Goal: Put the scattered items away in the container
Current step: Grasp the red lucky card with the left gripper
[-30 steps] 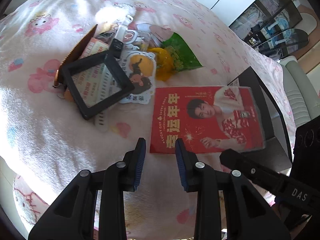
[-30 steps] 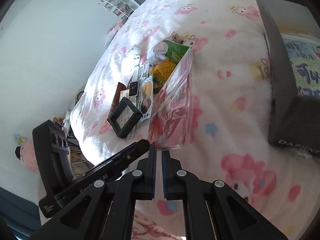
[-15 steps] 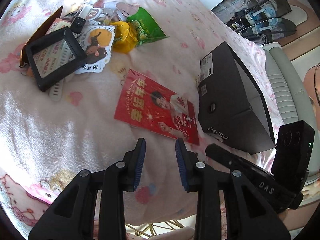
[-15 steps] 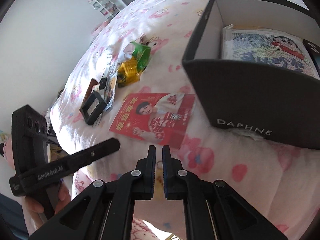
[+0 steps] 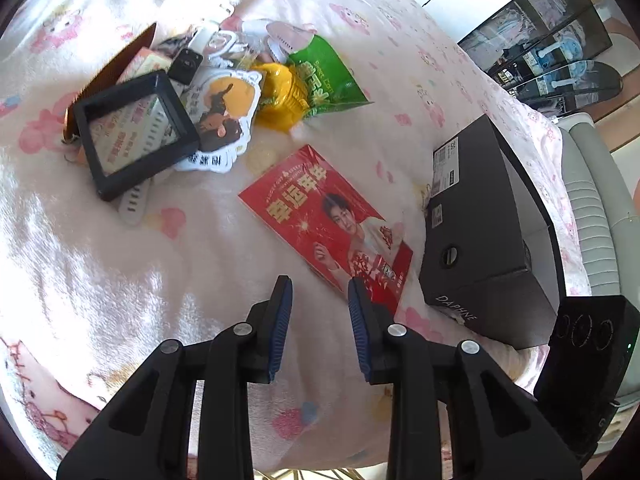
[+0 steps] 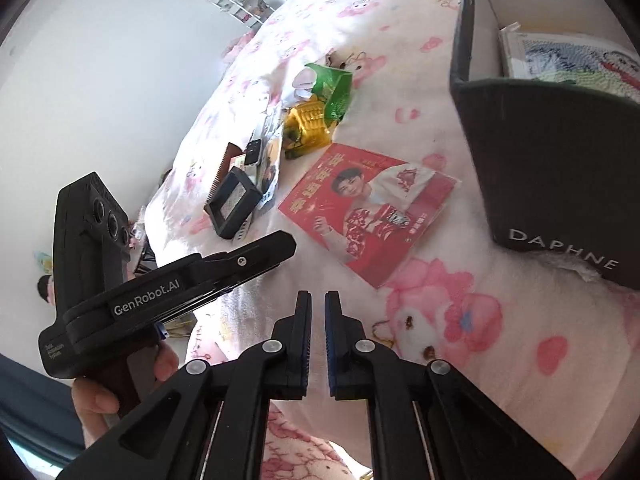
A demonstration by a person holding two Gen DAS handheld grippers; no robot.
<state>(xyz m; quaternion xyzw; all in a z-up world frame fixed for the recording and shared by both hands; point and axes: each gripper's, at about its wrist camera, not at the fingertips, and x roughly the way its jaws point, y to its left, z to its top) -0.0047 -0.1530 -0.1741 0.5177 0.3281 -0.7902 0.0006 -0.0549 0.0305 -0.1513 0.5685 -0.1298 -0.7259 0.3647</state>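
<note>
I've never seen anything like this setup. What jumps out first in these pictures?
The bright red card with a man's portrait, lying flat on the pink cartoon blanket, between a cluttered pile and a black box marked DAPHNE. In the pile, a black frame and a yellow toy beside a green packet stand out. The left gripper hangs open near the card's corner; the right gripper is nearly closed, holding nothing.

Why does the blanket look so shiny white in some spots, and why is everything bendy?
Left wrist view: strong sunlight washes out the blanket and glares off the black frame. Right wrist view: the fisheye lens curves the black box; picture corners go dark.
</note>
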